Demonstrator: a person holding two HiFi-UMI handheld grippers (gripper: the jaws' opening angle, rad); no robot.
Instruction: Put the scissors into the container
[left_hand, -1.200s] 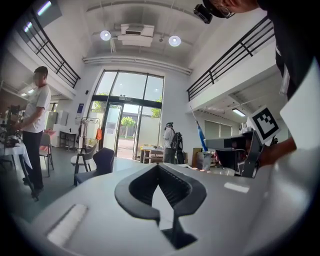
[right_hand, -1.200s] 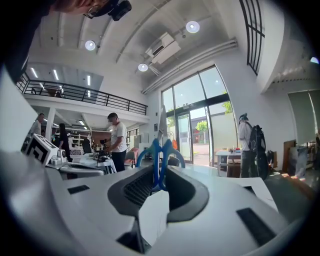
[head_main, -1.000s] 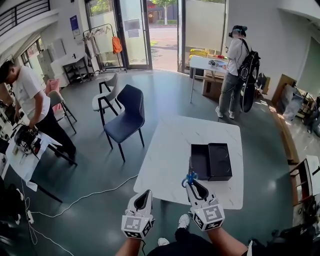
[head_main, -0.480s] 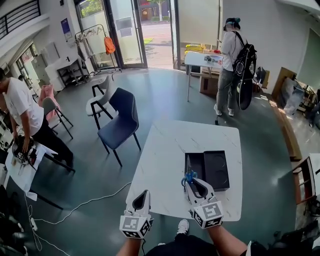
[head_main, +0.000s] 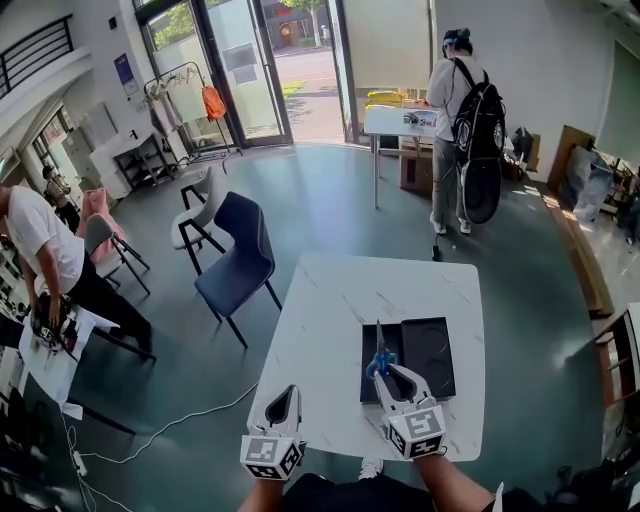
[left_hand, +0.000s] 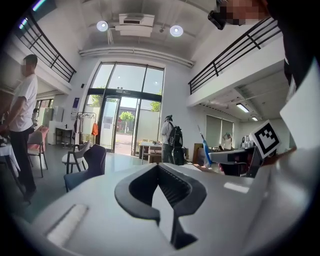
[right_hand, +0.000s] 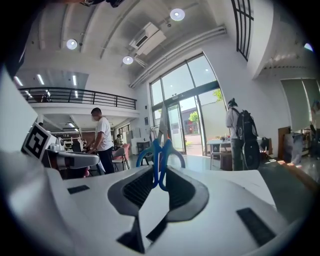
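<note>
My right gripper is shut on the blue handles of the scissors. The blades point away from me, and in the head view they lie across the left half of the black container, which sits open in two halves on the white marble table. From the right gripper view, the scissors stand upright between the pads of the right gripper. My left gripper hangs at the table's near left edge, shut with nothing in it. The left gripper view shows the left gripper with its pads meeting.
A dark blue chair and a grey one stand left of the table. A person with a backpack is at a far table. Another person bends over a bench at left. A white cable runs across the floor.
Both grippers have moved forward toward the table. The scissors, held before the container's near left corner earlier, now overlap its left half. The right grip has not changed.
</note>
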